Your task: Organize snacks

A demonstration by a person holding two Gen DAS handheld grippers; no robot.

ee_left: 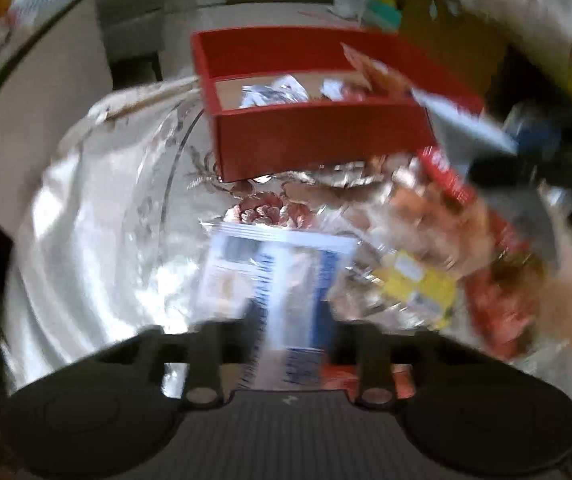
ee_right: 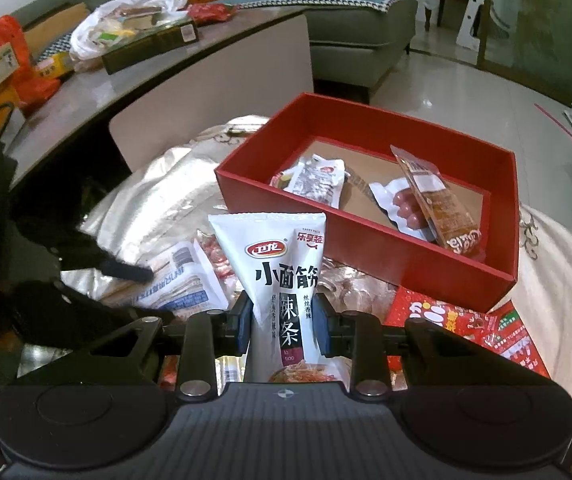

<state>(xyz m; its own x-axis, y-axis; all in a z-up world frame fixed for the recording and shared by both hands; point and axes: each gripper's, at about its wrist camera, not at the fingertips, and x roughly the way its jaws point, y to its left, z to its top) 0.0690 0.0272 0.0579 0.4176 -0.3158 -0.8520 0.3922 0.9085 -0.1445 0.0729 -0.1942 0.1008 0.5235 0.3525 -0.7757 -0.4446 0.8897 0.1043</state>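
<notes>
box (ee_right: 382, 248), three snack packets (ee_right: 314, 180) inside

The box (ee_right: 310, 204) is red outside, with a brown cardboard floor. The packet (ee_right: 282, 280) near the cloth's front edge is white with black characters and a red oval logo. The cloth (ee_right: 158, 200) is cream satin with brown floral embroidery. The leaflet (ee_right: 466, 324) by the box's front corner is red, green-edged.

Grey sofa (ee_right: 350, 24), glossy tiled floor (ee_right: 466, 92)
</notes>
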